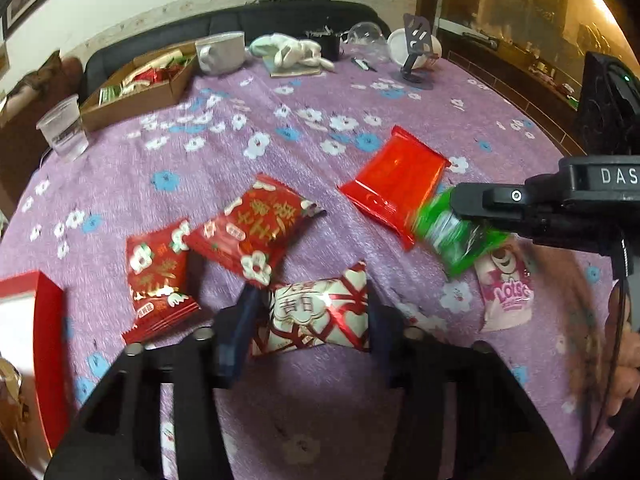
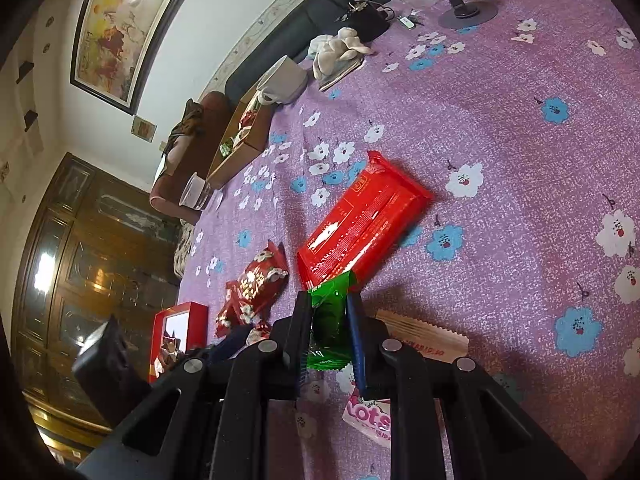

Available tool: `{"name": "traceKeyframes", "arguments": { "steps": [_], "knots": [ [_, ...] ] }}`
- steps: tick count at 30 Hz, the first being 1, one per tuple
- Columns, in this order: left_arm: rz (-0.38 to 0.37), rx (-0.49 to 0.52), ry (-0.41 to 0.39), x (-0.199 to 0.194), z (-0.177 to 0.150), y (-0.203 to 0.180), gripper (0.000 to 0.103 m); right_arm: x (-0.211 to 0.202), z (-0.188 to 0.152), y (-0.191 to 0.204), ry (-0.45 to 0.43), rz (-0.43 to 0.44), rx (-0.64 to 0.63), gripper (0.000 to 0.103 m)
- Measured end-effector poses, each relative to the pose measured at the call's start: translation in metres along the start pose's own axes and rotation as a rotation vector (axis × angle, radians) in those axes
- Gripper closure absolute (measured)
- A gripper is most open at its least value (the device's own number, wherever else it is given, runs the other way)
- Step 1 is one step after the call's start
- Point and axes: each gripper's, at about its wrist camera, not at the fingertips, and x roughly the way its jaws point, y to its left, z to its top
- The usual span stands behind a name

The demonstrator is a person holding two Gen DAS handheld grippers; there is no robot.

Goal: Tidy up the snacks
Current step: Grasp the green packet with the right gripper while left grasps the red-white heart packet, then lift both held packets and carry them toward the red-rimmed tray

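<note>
My left gripper [image 1: 310,312] is shut on a white-and-red foil snack pack [image 1: 320,314], its fingers on both sides, just above the purple flowered tablecloth [image 1: 280,140]. My right gripper [image 2: 330,320] is shut on a green snack pack [image 2: 328,320], also blurred in the left wrist view [image 1: 452,236]. Two red flowered packs [image 1: 256,232] [image 1: 158,276] lie left of the white pack. A large red pack [image 1: 394,184] [image 2: 360,220] lies beyond the green one. A pink Lotso pack [image 1: 506,292] [image 2: 370,420] lies under the right gripper.
A red box [image 1: 36,344] [image 2: 178,336] stands at the near left. A cardboard tray of snacks [image 1: 140,84] [image 2: 240,140], a plastic cup [image 1: 64,126], a white mug [image 1: 222,52], a plush toy [image 1: 292,50] and a phone stand [image 1: 416,56] sit at the far side. A tan wrapper [image 2: 424,336] lies right of my right gripper.
</note>
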Motion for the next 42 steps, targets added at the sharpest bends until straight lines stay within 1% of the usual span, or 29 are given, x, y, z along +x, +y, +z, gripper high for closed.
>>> {"name": "traceKeyframes", "arguments": {
  "steps": [1,4,8,9,12,13,15,16,17,20,21,22,23,24,27,29,31,32,34,36,39,42],
  "knots": [
    [0.017,0.006,-0.007,0.0,0.0,0.001,0.074,0.0,0.0,0.0,0.002,0.002,0.001,0.084],
    [0.006,0.0,-0.019,-0.002,-0.001,0.006,0.079,0.002,0.0,0.0,0.002,0.003,-0.002,0.084],
    [-0.015,-0.03,-0.035,-0.009,-0.005,0.016,0.08,0.005,-0.001,0.002,0.029,0.044,-0.005,0.084],
    [-0.013,-0.032,-0.039,-0.011,-0.007,0.017,0.08,0.006,-0.001,0.003,0.038,0.045,-0.007,0.082],
    [-0.019,-0.039,-0.056,-0.021,-0.013,0.022,0.08,0.003,-0.001,0.007,0.013,-0.03,-0.035,0.08],
    [-0.021,-0.041,-0.061,-0.025,-0.016,0.023,0.08,0.002,-0.001,0.009,0.007,-0.039,-0.044,0.077],
    [-0.033,-0.047,-0.07,-0.033,-0.021,0.025,0.08,0.003,-0.002,0.013,0.001,-0.064,-0.062,0.05],
    [-0.039,-0.047,-0.079,-0.037,-0.024,0.026,0.08,0.005,-0.004,0.016,0.0,-0.081,-0.082,0.047],
    [-0.042,-0.043,-0.092,-0.042,-0.028,0.025,0.08,0.007,-0.006,0.02,0.001,-0.097,-0.108,0.047],
    [-0.074,-0.06,-0.132,-0.054,-0.034,0.026,0.08,0.016,-0.013,0.033,0.002,-0.148,-0.184,0.047],
    [-0.087,-0.067,-0.139,-0.055,-0.034,0.026,0.08,0.02,-0.016,0.036,0.001,-0.182,-0.209,0.047],
    [-0.102,-0.073,-0.148,-0.055,-0.033,0.027,0.08,0.025,-0.019,0.04,-0.002,-0.241,-0.244,0.048],
    [-0.114,-0.078,-0.153,-0.054,-0.033,0.027,0.08,0.029,-0.021,0.042,-0.005,-0.275,-0.27,0.052],
    [-0.124,-0.083,-0.155,-0.052,-0.032,0.028,0.08,0.032,-0.024,0.045,-0.011,-0.312,-0.303,0.055],
    [-0.159,-0.094,-0.156,-0.046,-0.03,0.03,0.08,0.036,-0.03,0.052,-0.021,-0.381,-0.372,0.059],
    [-0.167,-0.1,-0.146,-0.042,-0.03,0.033,0.08,0.041,-0.036,0.058,-0.026,-0.436,-0.432,0.06],
    [-0.192,-0.119,-0.148,-0.041,-0.029,0.036,0.08,0.048,-0.044,0.067,-0.032,-0.51,-0.522,0.061],
    [-0.194,-0.124,-0.153,-0.042,-0.03,0.037,0.08,0.051,-0.048,0.07,-0.04,-0.537,-0.558,0.063],
    [-0.198,-0.123,-0.162,-0.044,-0.03,0.038,0.08,0.051,-0.046,0.07,-0.04,-0.521,-0.54,0.068],
    [-0.2,-0.12,-0.174,-0.047,-0.032,0.039,0.08,0.048,-0.043,0.066,-0.047,-0.518,-0.515,0.077],
    [-0.195,-0.112,-0.189,-0.05,-0.032,0.039,0.08,0.04,-0.036,0.057,-0.044,-0.456,-0.428,0.082],
    [-0.181,-0.105,-0.211,-0.056,-0.033,0.04,0.08,0.033,-0.035,0.056,-0.045,-0.376,-0.385,0.084]
  ]
}}
